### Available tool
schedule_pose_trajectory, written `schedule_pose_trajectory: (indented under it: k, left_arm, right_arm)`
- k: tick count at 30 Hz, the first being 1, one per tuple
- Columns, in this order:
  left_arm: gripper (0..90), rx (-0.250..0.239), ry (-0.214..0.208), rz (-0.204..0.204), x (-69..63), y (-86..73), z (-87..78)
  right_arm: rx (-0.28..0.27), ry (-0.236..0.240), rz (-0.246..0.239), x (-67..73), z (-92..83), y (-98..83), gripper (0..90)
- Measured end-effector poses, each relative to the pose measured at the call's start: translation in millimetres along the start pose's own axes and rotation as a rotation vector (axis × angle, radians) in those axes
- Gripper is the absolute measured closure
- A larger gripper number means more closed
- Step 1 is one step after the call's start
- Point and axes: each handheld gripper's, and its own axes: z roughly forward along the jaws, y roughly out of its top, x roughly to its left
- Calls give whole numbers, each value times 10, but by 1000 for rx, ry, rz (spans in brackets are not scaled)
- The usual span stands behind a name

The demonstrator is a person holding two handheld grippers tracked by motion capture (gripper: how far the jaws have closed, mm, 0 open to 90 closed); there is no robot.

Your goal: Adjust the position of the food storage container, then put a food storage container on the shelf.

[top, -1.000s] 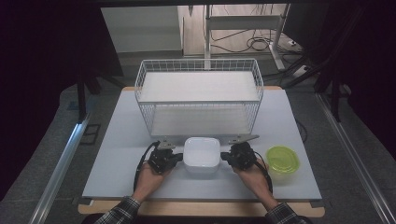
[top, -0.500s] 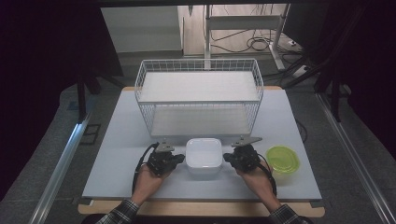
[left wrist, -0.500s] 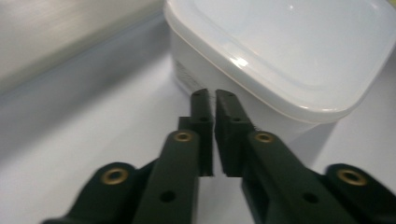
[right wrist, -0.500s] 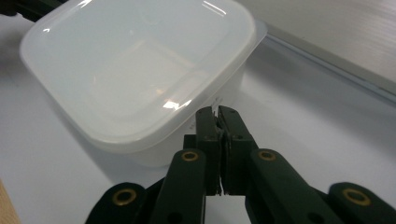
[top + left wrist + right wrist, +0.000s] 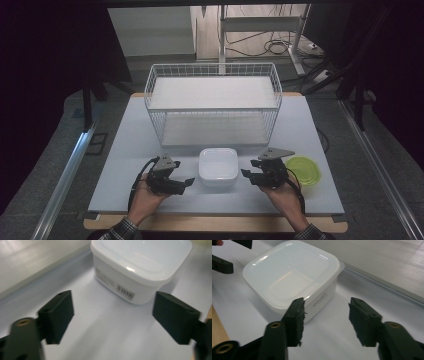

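Labels on the white lidded container (image 5: 140,267) are too blurred to read; left gripper (image 5: 113,317) and right gripper (image 5: 325,315), jaws just opening, stand spread, gripping nothing.

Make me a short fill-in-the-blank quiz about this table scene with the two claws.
1. The white container sits ___ the left claw and the right claw.
2. The lid by the right claw is ___ in colour.
3. Behind the container stands a white wire ___.
4. Both claws' jaws stand ___.

Missing words: between; green; basket; open
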Motion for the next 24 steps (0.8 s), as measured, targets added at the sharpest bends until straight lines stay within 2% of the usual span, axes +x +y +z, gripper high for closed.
schedule_pose_trajectory:
  k: [5,11,19,24]
  left_arm:
    - [61,-26,7,4,-35,-74,-58]
    - [24,-48,-21,-20,-11,-214,-115]
    - [27,-82,-7,-23,14,-239,-145]
    - [26,-55,-21,-19,20,-236,-99]
  right_arm:
    - [-20,15,-9,30,-27,-30,286]
    - [-27,24,-11,57,-75,-99,176]
    - [-23,42,-21,70,-61,-144,116]
    - [-15,36,-44,72,-35,-136,98]
